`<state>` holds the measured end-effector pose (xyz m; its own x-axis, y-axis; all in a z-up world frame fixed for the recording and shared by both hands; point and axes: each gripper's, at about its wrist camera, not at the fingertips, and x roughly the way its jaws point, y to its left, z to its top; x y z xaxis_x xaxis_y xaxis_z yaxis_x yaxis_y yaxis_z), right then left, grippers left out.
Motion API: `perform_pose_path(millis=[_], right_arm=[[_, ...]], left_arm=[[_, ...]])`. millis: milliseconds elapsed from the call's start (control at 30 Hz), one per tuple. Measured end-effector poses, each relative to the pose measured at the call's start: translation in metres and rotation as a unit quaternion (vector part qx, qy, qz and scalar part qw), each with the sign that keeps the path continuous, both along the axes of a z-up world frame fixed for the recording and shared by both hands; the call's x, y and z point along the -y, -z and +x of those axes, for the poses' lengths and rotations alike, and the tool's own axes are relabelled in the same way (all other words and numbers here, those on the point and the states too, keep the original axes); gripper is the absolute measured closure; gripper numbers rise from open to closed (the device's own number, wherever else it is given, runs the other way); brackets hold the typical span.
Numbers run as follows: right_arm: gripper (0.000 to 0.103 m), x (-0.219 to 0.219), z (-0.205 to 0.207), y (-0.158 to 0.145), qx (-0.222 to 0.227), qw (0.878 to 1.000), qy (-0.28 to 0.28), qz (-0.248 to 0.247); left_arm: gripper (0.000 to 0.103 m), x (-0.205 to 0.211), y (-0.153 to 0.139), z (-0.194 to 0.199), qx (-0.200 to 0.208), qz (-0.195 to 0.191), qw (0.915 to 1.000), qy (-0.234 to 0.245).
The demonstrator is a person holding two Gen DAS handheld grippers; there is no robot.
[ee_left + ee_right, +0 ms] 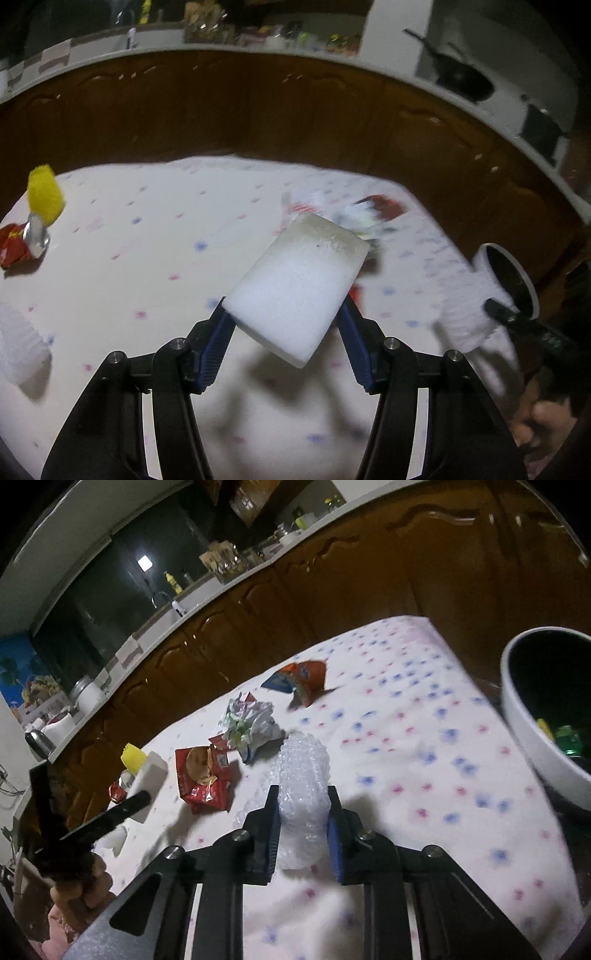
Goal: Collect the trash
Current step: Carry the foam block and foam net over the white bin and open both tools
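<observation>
We have both tools loaded. The left tool (282,314) clamps a white foam block (299,284) by its near end, the block tilted up and away and lifted clear of the counter (147,229). The right tool (301,830) pinches a roll of bubble wrap (304,771) between its blue pads (334,842), jaws narrow and the roll bulging above them.

The step in hand, as we judge it, is carrying both pieces to the white bin (532,731). It stands at the counter's edge, right of the wrap in the right view, with a green and a yellow item already inside. We should keep each grip firm until the piece hangs over the bin's dark mouth, and bring them in one after the other so the tools do not collide there. The block is held near one end only, so we would move it smoothly to stop it pivoting. The wrap is soft and may slip.

The block looks rigid, matte, scuffed grey at its far end. The wrap is clear, bumpy and squashed.

Left of the bin there remain on the counter a crumpled paper wad (251,723), a red wrapper (203,771) and an orange packet (299,679).
</observation>
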<state>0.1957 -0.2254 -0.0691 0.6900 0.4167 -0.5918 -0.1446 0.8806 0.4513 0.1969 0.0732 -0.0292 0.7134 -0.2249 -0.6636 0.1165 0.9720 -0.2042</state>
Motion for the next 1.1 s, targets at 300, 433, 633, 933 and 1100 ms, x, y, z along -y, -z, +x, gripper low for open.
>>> perform_pose_path(millis=[300, 433, 633, 933, 1100], right_arm=[[0.080, 0.052, -0.030, -0.018, 0.021, 0.999, 0.048, -0.014], [0.080, 0.078, -0.040, -0.023, 0.026, 0.997, 0.074, -0.021], [0.080, 0.112, -0.052, -0.029, 0.033, 0.993, 0.108, -0.031], [0.080, 0.159, -0.058, -0.036, 0.039, 0.987, 0.153, -0.040], [0.080, 0.181, -0.054, -0.038, 0.037, 0.983, 0.173, -0.048]], left_arm=[[0.047, 0.095, -0.009, -0.003, 0.002, -0.012, 0.9945, 0.104], [0.047, 0.127, -0.002, 0.002, -0.010, -0.008, 0.9907, 0.135], [0.047, 0.180, 0.000, 0.005, -0.013, -0.002, 0.9839, 0.178], [0.047, 0.233, -0.004, 0.016, -0.012, 0.019, 0.9758, 0.217], [0.047, 0.260, -0.010, 0.019, -0.003, 0.031, 0.9713, 0.236]])
